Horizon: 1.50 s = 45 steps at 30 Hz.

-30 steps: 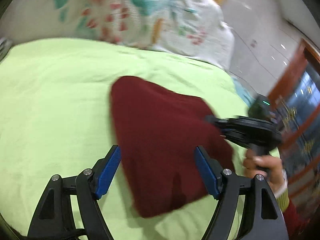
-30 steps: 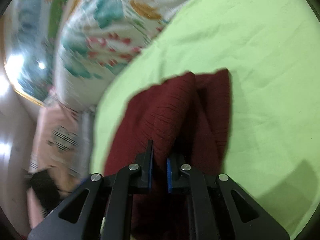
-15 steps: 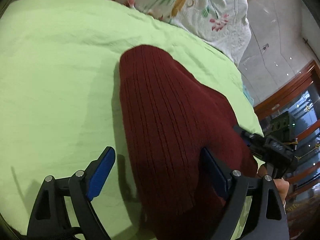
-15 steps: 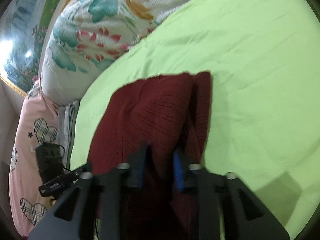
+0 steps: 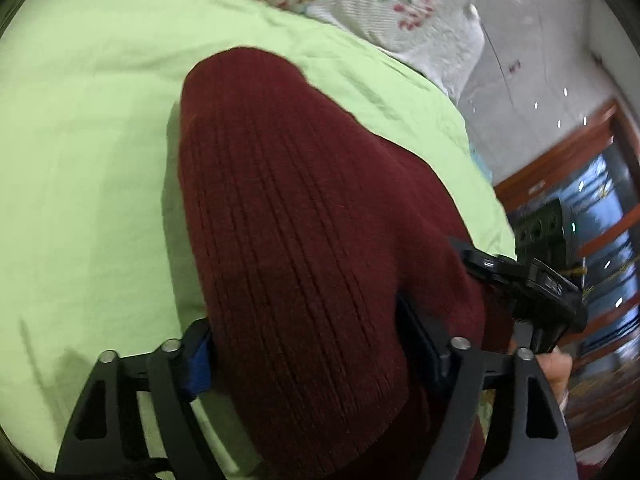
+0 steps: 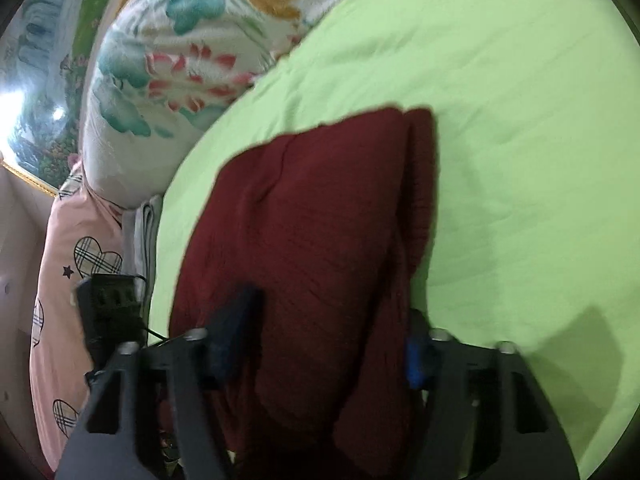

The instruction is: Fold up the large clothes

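Note:
A dark red ribbed sweater (image 5: 300, 200) lies folded into a thick oblong on the light green bed sheet (image 5: 80, 160). My left gripper (image 5: 308, 340) straddles its near end. Its blue pads sit at either side of the bulging cloth, and the jaws are closing around it. In the right wrist view the sweater (image 6: 320, 208) shows a layered fold along its right edge. My right gripper (image 6: 330, 320) is low over that end, jaws opening, with cloth between the fingers but free of the pads. The right gripper (image 5: 532, 280) also shows at the sweater's right side, held by a hand (image 5: 556, 364).
A floral quilt (image 6: 180, 60) is bunched at the head of the bed, beside a pink pillow with heart prints (image 6: 60, 280). The green sheet (image 6: 520, 120) spreads wide to the right of the sweater. A wooden door frame (image 5: 560, 152) stands beyond the bed's edge.
My right gripper has let go of the sweater fold and spread its jaws. My left gripper has come down and forward until its fingers flank the sweater's near end.

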### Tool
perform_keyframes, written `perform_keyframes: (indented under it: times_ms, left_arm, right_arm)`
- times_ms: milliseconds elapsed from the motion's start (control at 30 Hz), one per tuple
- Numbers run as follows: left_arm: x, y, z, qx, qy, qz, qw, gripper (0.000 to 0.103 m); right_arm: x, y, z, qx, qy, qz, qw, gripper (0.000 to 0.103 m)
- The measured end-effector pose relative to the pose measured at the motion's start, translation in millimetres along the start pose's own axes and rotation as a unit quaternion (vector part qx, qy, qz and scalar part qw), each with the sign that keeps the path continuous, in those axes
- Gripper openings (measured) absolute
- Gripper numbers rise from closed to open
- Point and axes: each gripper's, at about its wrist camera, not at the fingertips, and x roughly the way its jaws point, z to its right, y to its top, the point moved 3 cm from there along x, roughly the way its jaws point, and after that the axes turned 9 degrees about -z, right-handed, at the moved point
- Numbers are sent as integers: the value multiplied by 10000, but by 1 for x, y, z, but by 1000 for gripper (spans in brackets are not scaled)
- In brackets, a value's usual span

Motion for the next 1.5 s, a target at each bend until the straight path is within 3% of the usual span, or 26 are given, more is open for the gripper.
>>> perform_keyframes:
  times_ms: [33, 133, 367, 533, 600, 800, 933, 1100, 1200, 1267, 1500]
  left_arm:
    - [-2, -1, 4, 75, 83, 45, 9999, 69]
    - [-9, -3, 9, 147, 156, 189, 9996, 60]
    - [-38, -21, 15, 129, 225, 482, 9985, 54]
    - [-85, -46, 4, -17, 264, 804, 9964, 53]
    - [-113, -60, -4, -55, 391, 970, 9945, 52]
    - [-191, -104, -36, -140, 1221, 1446, 9818, 52]
    - [-207, -127, -74, -405, 1457, 1460, 9777, 52]
    - [-186, -146, -122, -887, 1448, 1269, 9773, 55]
    - [-190, -153, -124, -922, 1285, 1409, 9773, 60]
    - [-194, -158, -121, -899, 1406, 1439, 9754, 66]
    - [-230, -206, -85, -671, 1906, 1928, 9602, 69]
  right_arm:
    - [0, -1, 0, -6, 7, -15, 10000, 47]
    - [-4, -4, -4, 32, 152, 27, 9999, 38]
    - [-19, -16, -33, -185, 135, 207, 9995, 33]
    - [-13, -28, -67, -491, 363, 91, 9981, 32]
    - [-3, -33, -86, -661, 529, 29, 9964, 32]
    - [54, -48, -154, -1199, 1021, -235, 9872, 32]
    - [99, -59, -174, -1223, 1211, -563, 9835, 32]
    - [142, -71, -170, -1106, 868, -890, 9861, 34]
    - [139, -70, -164, -907, 960, -867, 9874, 43]
    - [130, -69, -160, -823, 845, -798, 9898, 45]
    - [69, -87, -157, -992, 680, -216, 9925, 45]
